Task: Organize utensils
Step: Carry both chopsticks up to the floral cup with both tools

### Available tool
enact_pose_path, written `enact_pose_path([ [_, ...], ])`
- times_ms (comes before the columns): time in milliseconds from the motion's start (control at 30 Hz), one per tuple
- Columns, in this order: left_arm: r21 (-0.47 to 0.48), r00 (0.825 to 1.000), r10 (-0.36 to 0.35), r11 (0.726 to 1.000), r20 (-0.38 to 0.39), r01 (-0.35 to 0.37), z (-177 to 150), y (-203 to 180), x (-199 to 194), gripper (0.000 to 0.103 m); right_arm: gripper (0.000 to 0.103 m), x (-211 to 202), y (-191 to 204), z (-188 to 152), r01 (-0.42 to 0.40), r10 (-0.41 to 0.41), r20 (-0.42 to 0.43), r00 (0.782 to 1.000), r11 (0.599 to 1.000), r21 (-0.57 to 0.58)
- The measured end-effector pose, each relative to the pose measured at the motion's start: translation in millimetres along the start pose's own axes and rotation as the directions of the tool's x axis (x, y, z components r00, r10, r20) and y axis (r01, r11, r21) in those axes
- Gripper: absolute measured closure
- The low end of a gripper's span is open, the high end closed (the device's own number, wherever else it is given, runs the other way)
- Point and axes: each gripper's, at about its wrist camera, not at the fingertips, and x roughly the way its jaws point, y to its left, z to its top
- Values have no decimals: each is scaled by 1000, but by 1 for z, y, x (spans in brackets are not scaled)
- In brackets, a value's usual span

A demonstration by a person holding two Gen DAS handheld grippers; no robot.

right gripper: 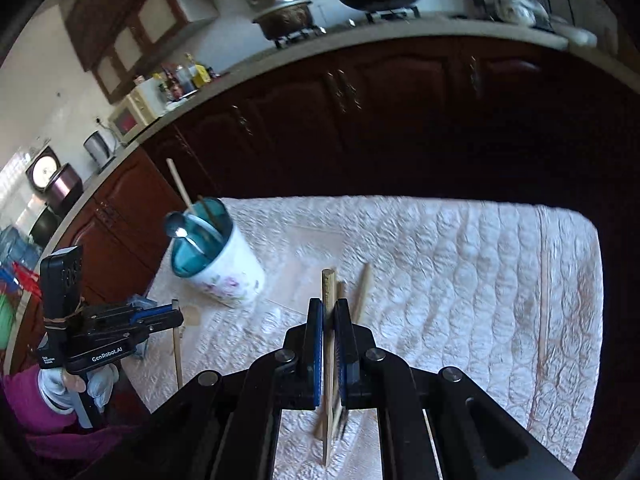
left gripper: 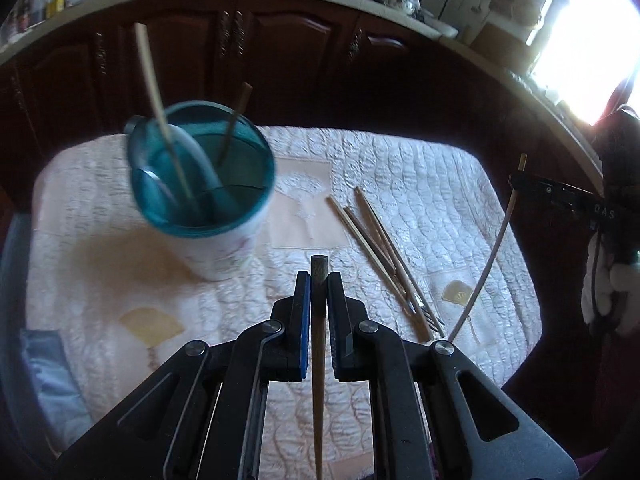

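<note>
A white floral cup with a teal inside [left gripper: 204, 184] stands at the cloth's back left and holds chopsticks and a spoon; it also shows in the right wrist view [right gripper: 218, 258]. My left gripper [left gripper: 319, 280] is shut on a dark brown chopstick [left gripper: 319, 340], held upright to the right of the cup. My right gripper [right gripper: 329, 306] is shut on a pale chopstick [right gripper: 328, 360]; it also shows in the left wrist view [left gripper: 520, 184] at the right. Several chopsticks and a fork [left gripper: 384, 256] lie on the cloth between the grippers.
A quilted white cloth [left gripper: 420, 184] covers the table [right gripper: 460, 280]. Dark wooden cabinets [left gripper: 280, 52] and a counter with pots [right gripper: 340, 4] stand behind. The left gripper shows in the right wrist view [right gripper: 120, 328] at the table's left edge. A blue cloth [left gripper: 48, 376] lies at the left.
</note>
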Motion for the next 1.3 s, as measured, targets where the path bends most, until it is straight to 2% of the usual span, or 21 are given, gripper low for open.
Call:
enact_pose_path([
  [233,-44,997,-3,999,81,7,-1,17,-53,96,98,-6,31,23,-43,45,38,998,997,-62],
  [467,-88,982,-4,996,188,21,28,35,-104,96,98,-6,67,61,-108,118,92,989,989,-106],
  [600,-83,968,5,996,251,16,51,39,-132,96,98,-5,91,87,-140,156,120,980,981,-136],
  [733,-70,942,58,997,332,-37,76,42,-154,96,98,0,113,113,-147,171,152,974,977,-156],
  [933,-94,899,162,986,407,-135,104,57,-153,96,98,20,142,147,-128,160,208,965,978,-162],
  [1100,-129,891,216,975,398,-179,123,77,-126,96,98,51,155,170,-105,142,210,967,979,-176],
  [1167,-131,887,243,970,393,-207,124,80,-114,96,98,66,158,175,-72,111,213,971,981,-181],
  [1300,-135,879,284,959,382,-251,118,84,-91,96,98,87,153,175,-72,104,215,971,986,-151],
])
